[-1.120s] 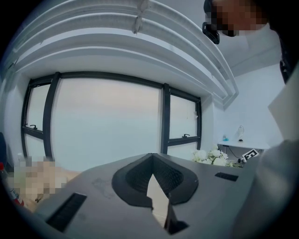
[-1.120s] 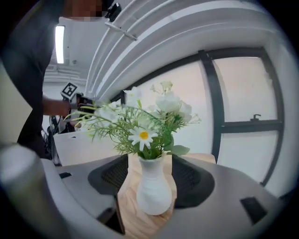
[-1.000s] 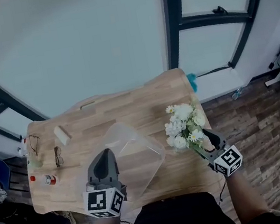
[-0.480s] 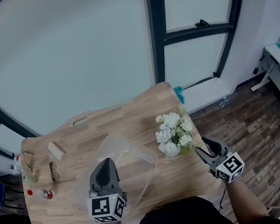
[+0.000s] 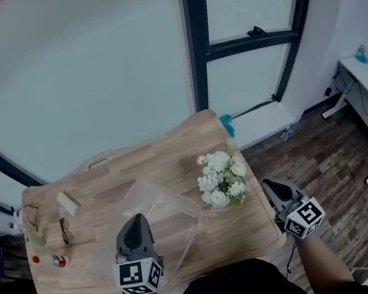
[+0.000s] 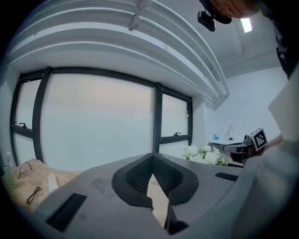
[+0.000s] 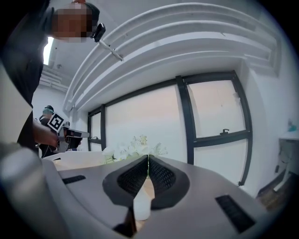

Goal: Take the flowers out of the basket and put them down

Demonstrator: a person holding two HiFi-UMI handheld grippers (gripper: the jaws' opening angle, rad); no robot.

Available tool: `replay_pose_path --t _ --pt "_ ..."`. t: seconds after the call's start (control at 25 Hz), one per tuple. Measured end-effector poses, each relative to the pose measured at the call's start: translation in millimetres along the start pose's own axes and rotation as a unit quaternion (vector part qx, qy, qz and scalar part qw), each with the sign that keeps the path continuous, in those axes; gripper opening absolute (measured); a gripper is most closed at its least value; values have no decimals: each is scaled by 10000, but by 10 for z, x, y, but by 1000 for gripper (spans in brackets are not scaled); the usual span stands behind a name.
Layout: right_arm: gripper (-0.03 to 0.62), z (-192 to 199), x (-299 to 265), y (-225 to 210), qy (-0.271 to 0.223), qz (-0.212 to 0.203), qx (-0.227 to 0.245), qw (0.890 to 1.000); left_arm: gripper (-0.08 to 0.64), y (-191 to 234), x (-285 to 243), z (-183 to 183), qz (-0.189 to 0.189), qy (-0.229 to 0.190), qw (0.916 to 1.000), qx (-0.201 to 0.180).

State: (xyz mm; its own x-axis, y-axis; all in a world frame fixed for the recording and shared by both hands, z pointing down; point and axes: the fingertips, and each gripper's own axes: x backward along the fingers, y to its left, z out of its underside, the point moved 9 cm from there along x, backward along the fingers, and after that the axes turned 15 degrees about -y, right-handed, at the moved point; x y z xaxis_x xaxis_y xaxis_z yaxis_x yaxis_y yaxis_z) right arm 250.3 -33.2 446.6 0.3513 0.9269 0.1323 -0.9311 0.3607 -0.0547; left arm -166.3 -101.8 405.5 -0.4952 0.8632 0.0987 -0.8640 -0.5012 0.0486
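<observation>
The flowers (image 5: 219, 179) lie on the table (image 5: 99, 186), out of the basket (image 5: 154, 208). They are a little ahead of the right gripper's (image 5: 270, 185) fingertips and to their left, and do not touch them. Both pairs of fingers are pressed together with nothing between them. The left gripper (image 5: 136, 220) has its tips close to the basket; I cannot tell if they touch it.

I think the main danger is a careless swing of the closed right fingers. The bunch looks light and lies near the table edge, so a small touch could push it over. The basket is thin clear plastic with rounded corners, probably very light, and the left tips could easily shove it along the smooth wood. The flowers have soft, round white heads with small green leaves. The finger pads are black with a fine grid texture.
</observation>
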Motion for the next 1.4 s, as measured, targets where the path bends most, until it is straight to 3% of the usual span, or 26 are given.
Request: replay_pose_path --t 1.4 --pt "21 -26 -152 -66 29 290 367 9989 5 -52 -54 -111 62 -51 9999 -102"
